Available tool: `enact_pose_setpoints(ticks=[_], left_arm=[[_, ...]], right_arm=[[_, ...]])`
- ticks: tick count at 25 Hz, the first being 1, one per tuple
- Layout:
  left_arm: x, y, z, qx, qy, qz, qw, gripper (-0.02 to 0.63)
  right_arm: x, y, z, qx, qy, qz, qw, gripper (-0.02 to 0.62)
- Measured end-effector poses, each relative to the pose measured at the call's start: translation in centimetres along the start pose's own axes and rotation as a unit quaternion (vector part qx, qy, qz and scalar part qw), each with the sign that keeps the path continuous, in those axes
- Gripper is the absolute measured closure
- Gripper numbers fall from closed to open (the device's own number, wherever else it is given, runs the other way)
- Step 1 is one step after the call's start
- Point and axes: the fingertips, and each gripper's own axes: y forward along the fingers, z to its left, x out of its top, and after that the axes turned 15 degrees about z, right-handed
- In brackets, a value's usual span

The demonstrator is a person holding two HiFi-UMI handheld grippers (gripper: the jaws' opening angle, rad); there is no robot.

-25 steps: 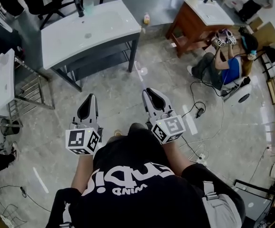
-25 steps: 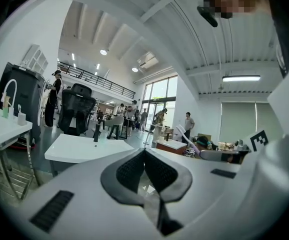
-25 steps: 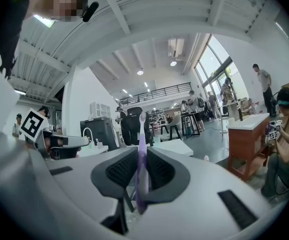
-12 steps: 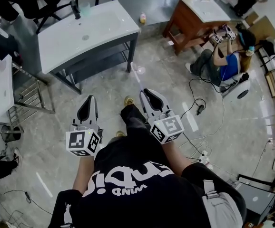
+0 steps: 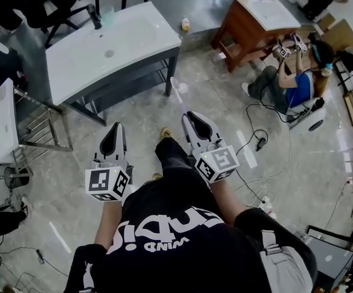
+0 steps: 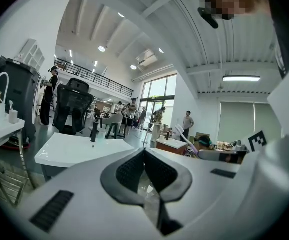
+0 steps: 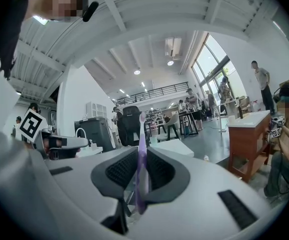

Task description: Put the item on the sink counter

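Note:
In the head view the white sink counter (image 5: 79, 54) with a black faucet (image 5: 94, 17) stands ahead and to the left, well beyond both grippers. My right gripper (image 5: 192, 117) is shut on a pale purple toothbrush (image 5: 176, 88) that sticks forward past the jaws. The right gripper view shows the toothbrush (image 7: 142, 139) upright between the pads of the right gripper (image 7: 140, 170). My left gripper (image 5: 116, 128) is held level beside it. In the left gripper view the left gripper (image 6: 144, 160) has its jaws closed together with nothing between them, and the sink counter (image 6: 79, 150) lies ahead.
A wooden vanity with a white top (image 5: 256, 17) stands at the far right, and a person (image 5: 292, 84) sits on the floor beside it. Cables (image 5: 256, 142) trail across the tiles to the right. A metal rack (image 5: 36, 127) stands on the left, and a small bottle (image 5: 185, 24) is behind the sink counter.
The person has stepped forward, with one foot now showing between the grippers. Both grippers keep their pose, and the right one still holds the toothbrush.

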Motion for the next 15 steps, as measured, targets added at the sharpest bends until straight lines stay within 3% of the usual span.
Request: enact_pose_setpoints(ticks=[15], left_arm=[[5.5, 9.5, 3.6, 0.002, 0.007, 0.010, 0.9999, 0.586]], right_arm=[[5.1, 9.0, -5.0, 0.022, -0.001, -0.002, 1.000, 0.526]])
